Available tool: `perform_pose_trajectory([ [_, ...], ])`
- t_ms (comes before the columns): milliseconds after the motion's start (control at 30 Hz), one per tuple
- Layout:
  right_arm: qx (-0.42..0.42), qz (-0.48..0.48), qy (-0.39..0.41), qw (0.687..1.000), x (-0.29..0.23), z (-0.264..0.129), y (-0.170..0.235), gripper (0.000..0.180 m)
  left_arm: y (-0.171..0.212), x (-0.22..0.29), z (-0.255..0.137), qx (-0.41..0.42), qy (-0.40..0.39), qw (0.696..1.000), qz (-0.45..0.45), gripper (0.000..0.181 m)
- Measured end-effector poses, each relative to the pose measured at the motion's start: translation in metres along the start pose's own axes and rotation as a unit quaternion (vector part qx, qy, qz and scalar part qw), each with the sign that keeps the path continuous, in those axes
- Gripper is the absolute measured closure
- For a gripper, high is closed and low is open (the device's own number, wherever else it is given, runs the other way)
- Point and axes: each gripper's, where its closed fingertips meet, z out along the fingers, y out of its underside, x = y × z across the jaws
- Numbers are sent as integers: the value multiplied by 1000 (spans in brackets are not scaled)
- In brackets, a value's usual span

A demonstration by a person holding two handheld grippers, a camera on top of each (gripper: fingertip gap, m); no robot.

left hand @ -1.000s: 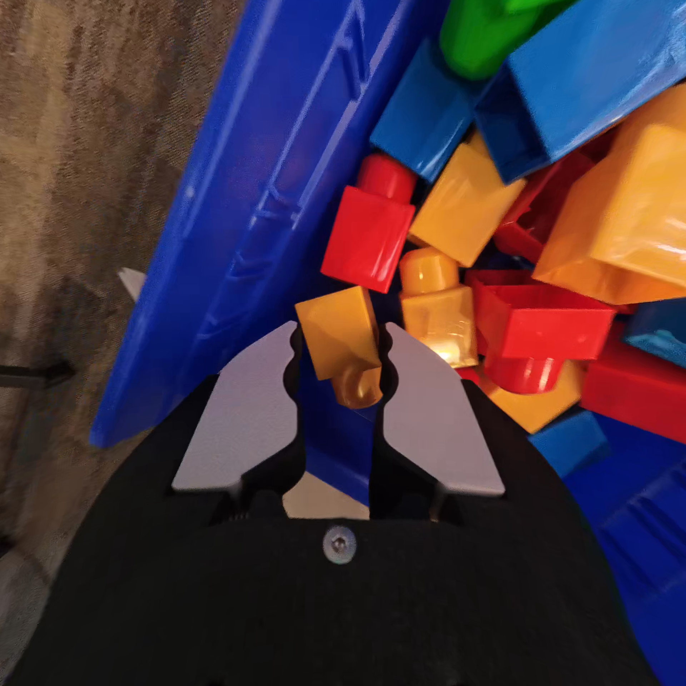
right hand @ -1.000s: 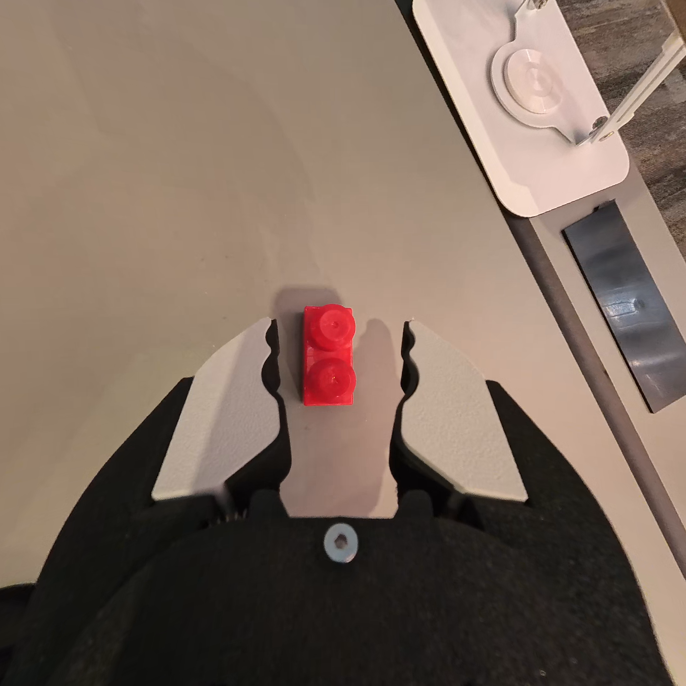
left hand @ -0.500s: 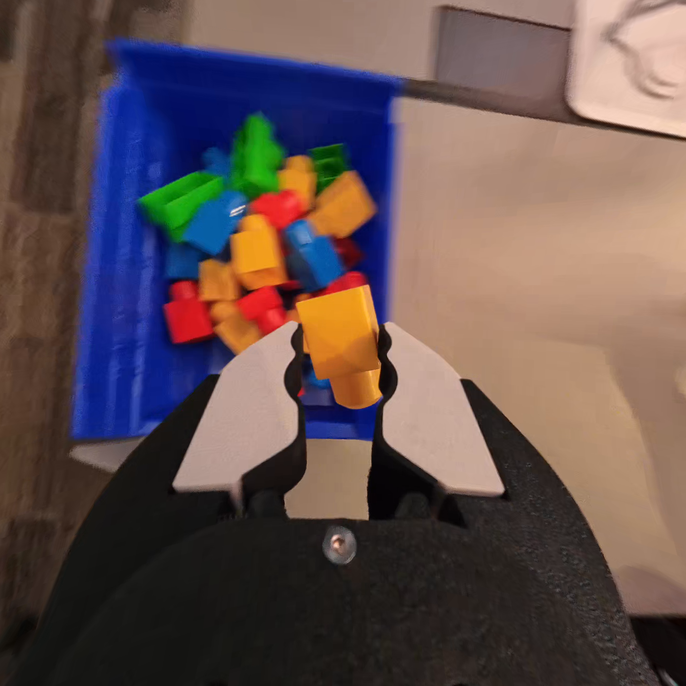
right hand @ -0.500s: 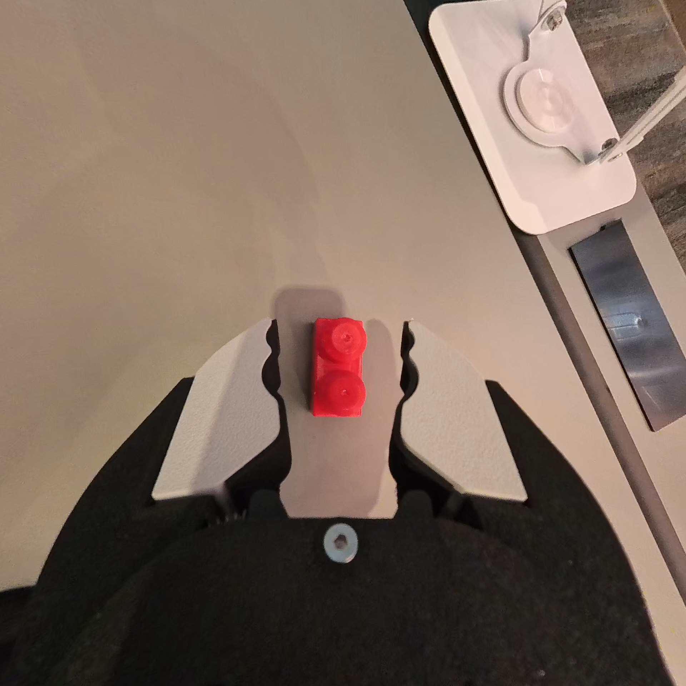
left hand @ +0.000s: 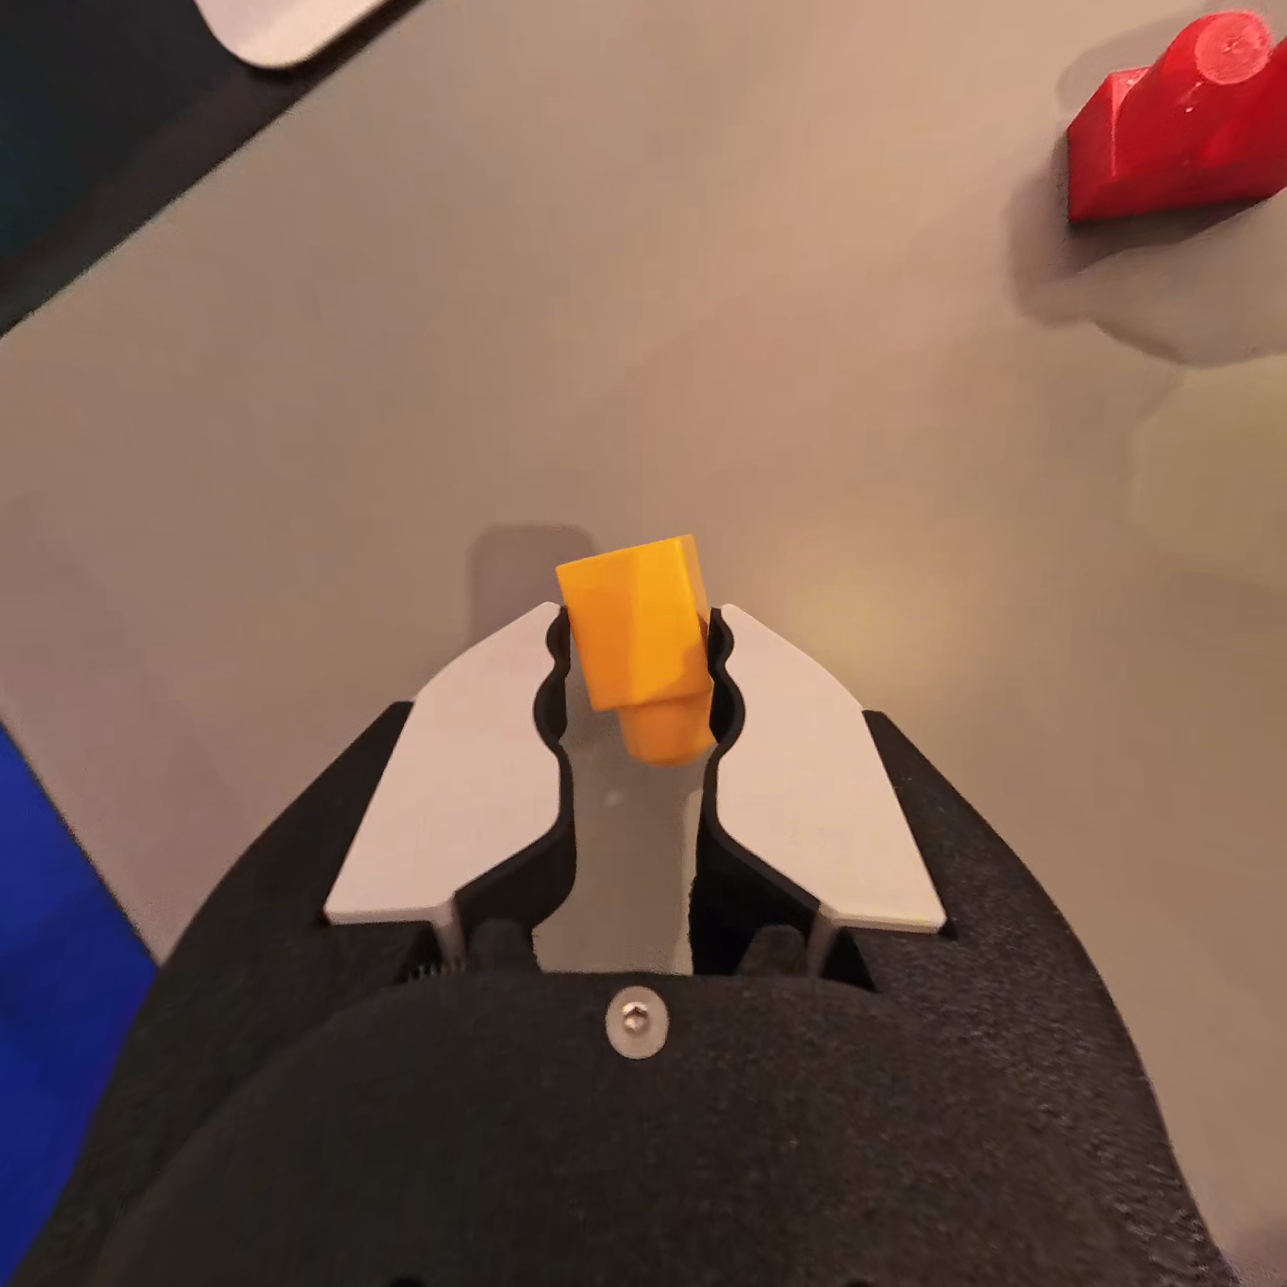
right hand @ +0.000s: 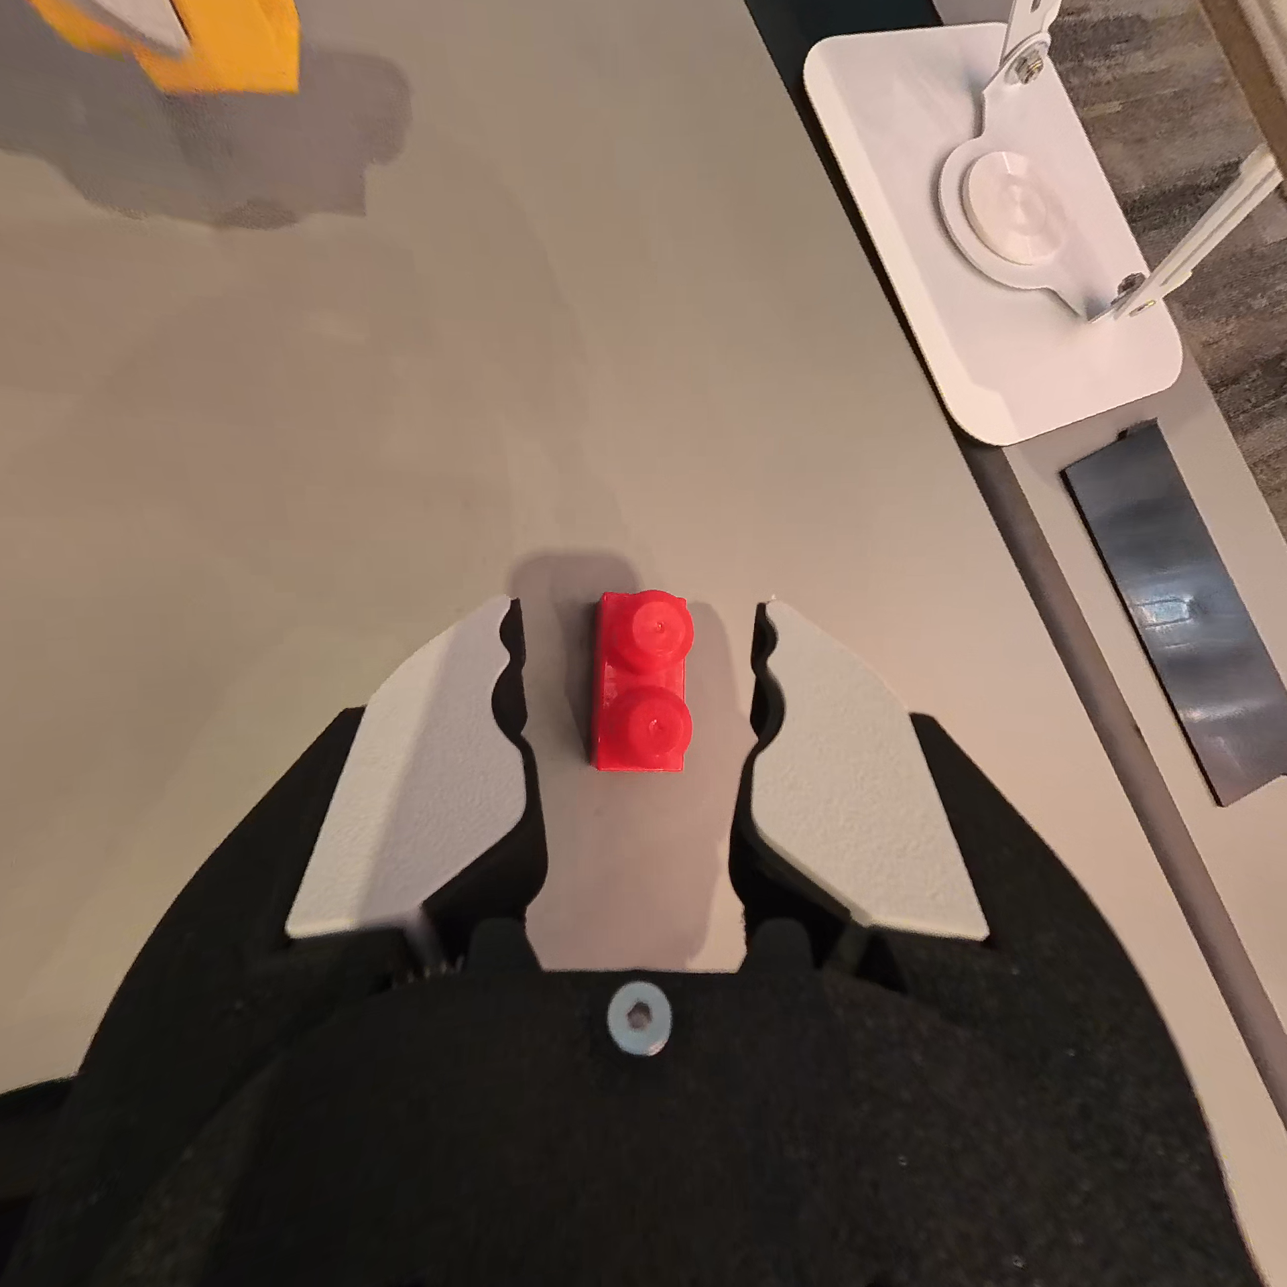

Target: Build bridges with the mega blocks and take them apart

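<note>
- My left gripper (left hand: 635, 630) pinched a single-stud yellow block (left hand: 637, 637) between its fingertips, above the beige tabletop (left hand: 627, 313).
- The yellow block lay tipped over in the grip: its long axis ran roughly along my fingers, the round stud pointing back toward the gripper body and slightly to the right, the square base pointing away from me.
- It was smooth, glossy plastic, a squarish body narrowing to a short cylindrical stud.
- My right gripper (right hand: 637, 613) was spread wide, its fingers on either side of a red two-stud block (right hand: 641, 686) without touching it.
- The red block sat flat on the table, both studs facing up, its long axis running straight away from me along the line of the fingers.
- The same red block (left hand: 1177, 132) showed at the upper right of the left wrist view, well apart from the yellow one.
- In the right wrist view, the yellow block (right hand: 230, 49) and a pale fingertip of the left gripper appeared blurred at the upper left corner.
- The fingers (right hand: 432, 752) of both grippers were flat, matte pale-grey plates with wavy inner edges, mounted on rough black bodies with a hex screw at the centre.
- A sliver of a blue bin (left hand: 49, 905) showed at the left edge; its contents were out of sight.
- A white rounded base plate (right hand: 975, 230) with a round disc and a metal bracket rested at the table's right edge, beside a dark rectangular panel (right hand: 1177, 613).
</note>
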Motion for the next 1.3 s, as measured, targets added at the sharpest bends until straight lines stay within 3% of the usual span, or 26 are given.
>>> perform_pose_trajectory([
  [333,-5,-3,-15,1000,-4,8,2,118,8,-12,42,-19,-29,990,-139,143],
  [567,2,3,-13,1000,0,4,3,118,14,-10,46,-27,-39,990,-133,143],
  [733,6,10,-13,1000,3,2,5,118,4,-9,36,-4,-40,993,-108,126],
  [900,12,16,-14,1000,4,0,7,118,-8,-17,-2,64,-14,994,-91,127],
  [1033,17,18,-16,1000,4,0,7,118,7,-50,-61,111,-50,991,-58,124],
  [1200,8,14,-18,1000,2,3,7,118,77,-157,-157,86,-187,976,-77,125],
  [1300,-3,10,-17,1000,1,5,8,118,142,-211,-169,18,-165,970,-178,127],
])
